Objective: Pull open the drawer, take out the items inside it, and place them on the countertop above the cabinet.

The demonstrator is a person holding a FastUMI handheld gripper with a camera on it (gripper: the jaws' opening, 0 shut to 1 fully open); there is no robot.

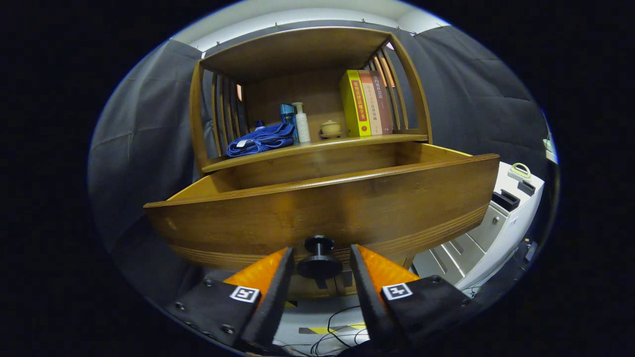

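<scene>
A wooden cabinet's drawer (322, 208) stands pulled out toward me, its broad front panel just ahead of the fingers. Its dark round knob (320, 260) sits between the two fingers, with a small gap on each side. My gripper (321, 251) is open around the knob, not pressing on it. From this low angle the drawer front hides what lies inside. Above the drawer runs the countertop (397, 138), under a curved wooden shelf frame (297, 47).
On the countertop lie a blue cloth (260, 140), a blue bottle (287, 116), a white pump bottle (301, 123), a small lidded pot (330, 128) and three upright books (367, 103). A white unit (496, 218) stands right of the cabinet. Cables (337, 332) trail on the floor below.
</scene>
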